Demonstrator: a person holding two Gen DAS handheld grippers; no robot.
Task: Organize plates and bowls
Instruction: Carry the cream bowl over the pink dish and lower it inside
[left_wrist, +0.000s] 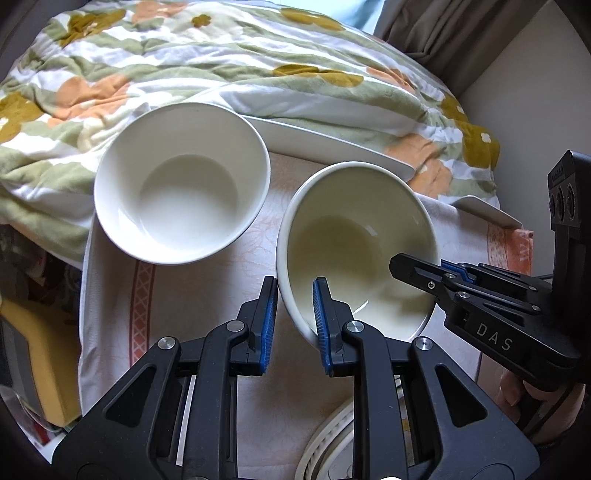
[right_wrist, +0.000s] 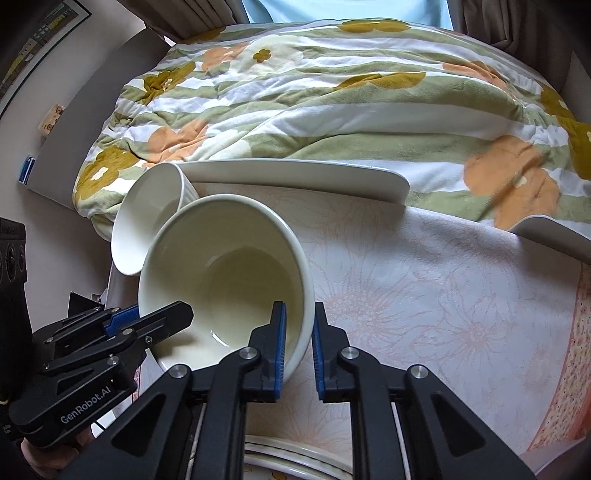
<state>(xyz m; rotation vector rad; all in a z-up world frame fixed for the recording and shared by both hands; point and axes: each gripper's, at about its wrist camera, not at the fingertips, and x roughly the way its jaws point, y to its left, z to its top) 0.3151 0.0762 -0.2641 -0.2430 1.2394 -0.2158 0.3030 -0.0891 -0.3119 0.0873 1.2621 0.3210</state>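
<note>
Here, both grippers astride cream bowl (left_wrist: 354, 254) rim

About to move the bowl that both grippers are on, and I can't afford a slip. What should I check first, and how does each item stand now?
1. Left gripper straddles the cream bowl rim, one finger inside and one outside: ok.
2. Right gripper straddles the rim on the other side: ok.
3. Both pairs of pads clamped firmly on the wall: cannot tell.
4. Cream bowl apart from the white bowl, with cloth showing between them in the left wrist view: ok.
5. White bowl empty: ok.
6. Cream bowl sitting level: cannot tell, it looks tipped.
</note>
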